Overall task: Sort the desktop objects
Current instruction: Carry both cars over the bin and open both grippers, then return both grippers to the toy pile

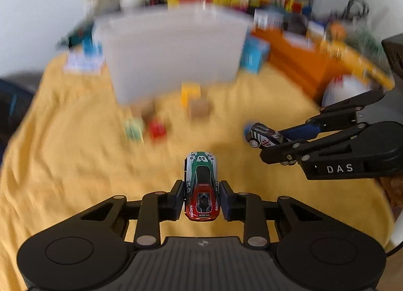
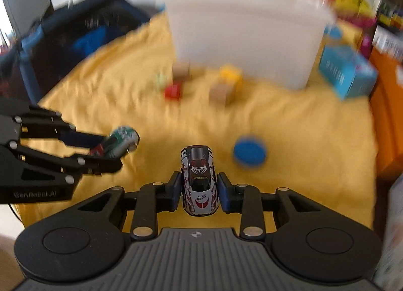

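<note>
Yellow cloth [image 1: 75,165] covers the tabletop; our left gripper [image 1: 201,199] clamps a green-red toy car [image 1: 201,185], our right gripper [image 2: 200,194] a white toy car [image 2: 199,180].

In the left wrist view, the lower and left parts of the yellow cloth [image 1: 63,165] lie bare and open. At centre, a loose cluster blocks the middle: a green block [image 1: 133,131], a red block [image 1: 157,129], a yellow block [image 1: 190,93] and a tan block [image 1: 199,109], with narrow gaps between them. Just behind stands a white translucent bin [image 1: 173,51], walling off the upper centre. A blue box [image 1: 253,56] sits beside its right wall, and an orange box [image 1: 294,64] closes the upper right. In the right wrist view, a blue round lid [image 2: 249,151] lies right of centre on otherwise bare cloth.
</note>
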Motion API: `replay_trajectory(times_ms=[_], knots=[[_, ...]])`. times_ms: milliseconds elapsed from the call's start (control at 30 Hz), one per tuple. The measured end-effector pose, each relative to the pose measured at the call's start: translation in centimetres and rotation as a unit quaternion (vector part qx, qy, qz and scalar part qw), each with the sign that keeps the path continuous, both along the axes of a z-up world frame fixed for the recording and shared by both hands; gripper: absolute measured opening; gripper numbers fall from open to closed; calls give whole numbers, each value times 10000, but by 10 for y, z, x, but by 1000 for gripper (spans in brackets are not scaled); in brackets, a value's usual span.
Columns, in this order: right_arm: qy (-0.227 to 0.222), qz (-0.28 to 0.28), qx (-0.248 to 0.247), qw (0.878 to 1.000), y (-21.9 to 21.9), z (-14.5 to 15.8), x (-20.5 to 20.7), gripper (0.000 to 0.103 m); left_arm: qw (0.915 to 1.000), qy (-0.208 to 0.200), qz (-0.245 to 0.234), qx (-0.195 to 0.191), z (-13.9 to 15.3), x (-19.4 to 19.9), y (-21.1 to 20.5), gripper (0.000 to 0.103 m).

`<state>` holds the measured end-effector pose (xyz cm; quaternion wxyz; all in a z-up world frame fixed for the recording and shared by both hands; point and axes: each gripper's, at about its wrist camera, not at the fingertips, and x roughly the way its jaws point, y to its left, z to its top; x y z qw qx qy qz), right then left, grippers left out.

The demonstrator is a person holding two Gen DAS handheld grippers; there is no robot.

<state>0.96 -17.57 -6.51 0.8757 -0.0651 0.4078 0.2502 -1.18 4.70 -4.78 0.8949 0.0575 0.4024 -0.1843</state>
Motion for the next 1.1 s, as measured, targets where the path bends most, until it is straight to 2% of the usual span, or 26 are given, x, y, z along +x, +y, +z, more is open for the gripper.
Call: replay_trajectory(times_ms=[133,267,367,500,567,667,733,833,1000,1100], knots=[[-756,-193,177,9968,-7,53,30,34,9979,-608,83,-197,52,34,7,33],[-1299,-377,111,9907,-8,86,69,34,9924,-1189,231,-204,92,82,12,33],[-1475,-526,38,9877,-6,98,103,34,9902,-1328,363,-240,111,122,12,33],[-1335,-781,30,9880,-5,95,147,34,9890,-1391,493,-115,110,170,10,33],[-1173,-903,-9,9890,-3,86,166,34,9922,-1115,553,-90,98,198,10,33],[-930,-945,-26,9912,3,72,179,35,9958,-708,497,-298,72,223,9,34],[-882,-915,-94,9918,6,66,179,37,9965,-687,464,-122,61,224,1,36],[-991,-833,-95,9915,8,67,169,39,9958,-845,334,-129,61,208,-2,51],[-1192,-563,181,9911,-1,80,136,39,9915,-1117,521,-408,71,164,11,55],[-1196,-387,208,9919,-7,77,115,42,9916,-974,693,-484,55,130,19,57]])
